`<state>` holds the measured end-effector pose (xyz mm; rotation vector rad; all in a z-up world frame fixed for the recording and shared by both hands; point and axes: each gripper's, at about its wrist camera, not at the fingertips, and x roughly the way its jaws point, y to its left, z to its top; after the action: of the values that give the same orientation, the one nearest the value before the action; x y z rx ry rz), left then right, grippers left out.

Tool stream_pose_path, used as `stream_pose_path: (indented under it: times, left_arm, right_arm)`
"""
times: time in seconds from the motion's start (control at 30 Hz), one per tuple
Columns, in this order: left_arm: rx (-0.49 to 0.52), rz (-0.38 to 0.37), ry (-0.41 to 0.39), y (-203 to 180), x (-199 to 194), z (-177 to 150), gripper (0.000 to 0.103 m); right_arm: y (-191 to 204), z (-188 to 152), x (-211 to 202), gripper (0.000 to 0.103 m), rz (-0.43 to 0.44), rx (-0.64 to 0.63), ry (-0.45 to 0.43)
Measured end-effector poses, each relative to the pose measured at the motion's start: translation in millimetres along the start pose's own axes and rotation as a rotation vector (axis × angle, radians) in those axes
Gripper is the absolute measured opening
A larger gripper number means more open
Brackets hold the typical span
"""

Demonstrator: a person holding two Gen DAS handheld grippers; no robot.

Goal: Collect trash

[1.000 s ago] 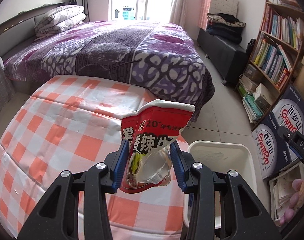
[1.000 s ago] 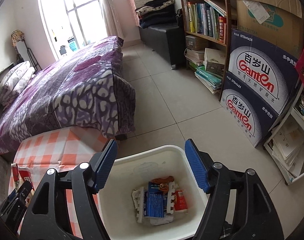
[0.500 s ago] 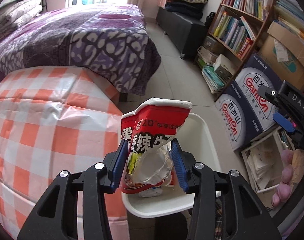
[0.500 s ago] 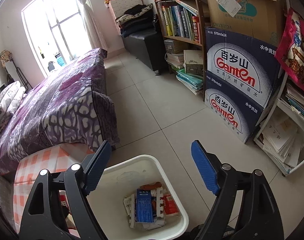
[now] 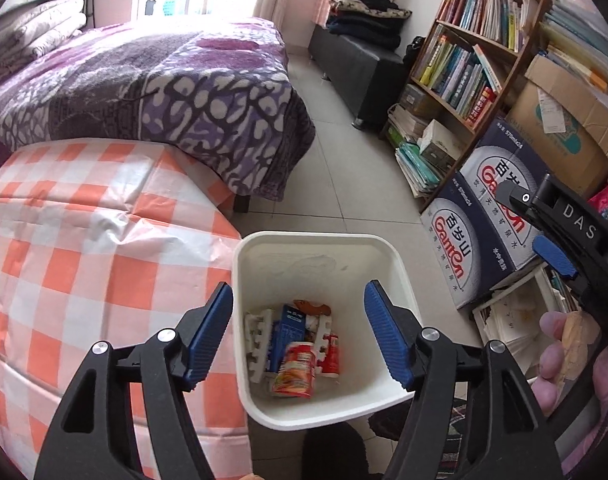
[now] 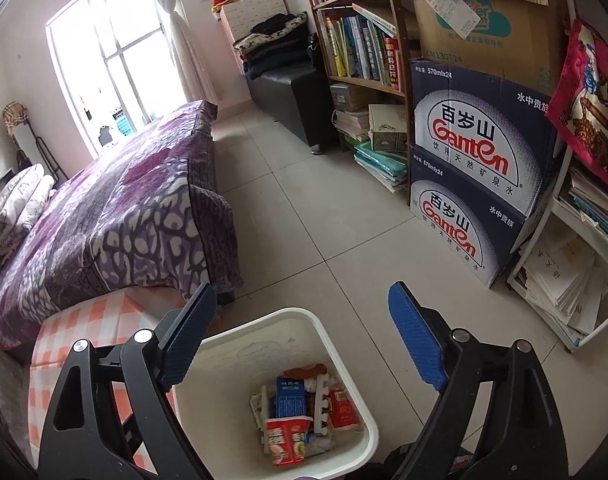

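A white trash bin (image 5: 396, 276) (image 6: 223, 344) stands on the tiled floor beside the checked table. Inside lies a red snack bag (image 5: 295, 370) (image 6: 284, 440) on top of a blue carton (image 5: 289, 322) (image 6: 288, 398), white foam pieces and a small red pack (image 6: 342, 404). My left gripper (image 5: 297, 332) hovers above the bin, its jaws opening, with nothing between them. My right gripper (image 6: 304, 338) also hangs over the bin, jaws opening and empty. The right gripper's blue pad shows at the right edge of the left wrist view, with a person's hand (image 5: 560, 360) below it.
The table with an orange-and-white checked cloth (image 5: 83, 264) sits left of the bin. A bed with a purple blanket (image 5: 155, 80) lies beyond. Stacked water cartons (image 6: 476, 184), a bookshelf (image 5: 472, 60) and paper stacks (image 6: 564, 280) line the right side.
My left gripper swung right from the table to above the bin, opened, and the red snack bag dropped into the bin. My right gripper's jaws widened and it drew back slightly.
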<state>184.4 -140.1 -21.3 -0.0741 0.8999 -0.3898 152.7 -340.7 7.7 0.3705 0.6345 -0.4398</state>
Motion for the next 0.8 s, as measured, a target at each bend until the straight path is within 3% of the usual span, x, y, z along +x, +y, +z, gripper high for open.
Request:
stream_pose_path:
  times: [0.27, 0.47, 0.63, 0.8]
  left_arm:
    - [-0.037, 0.233, -0.168, 35, -43, -9, 0.091]
    - [-0.077, 0.411, -0.317, 64, -79, -22, 0.096]
    - [-0.122, 0.468, -0.326, 98, -93, -30, 0.096]
    - [-0.145, 0.511, -0.291, 127, -93, -45, 0.096]
  right_arm:
    - [42, -18, -20, 0.091, 0.019, -0.122, -0.059]
    - [78, -40, -43, 0.096, 0.036, -0.227, -0.149]
    - [101, -60, -55, 0.096, 0.06, -0.289, -0.196]
    - [123, -84, -54, 0.096, 0.091, -0.36, -0.17]
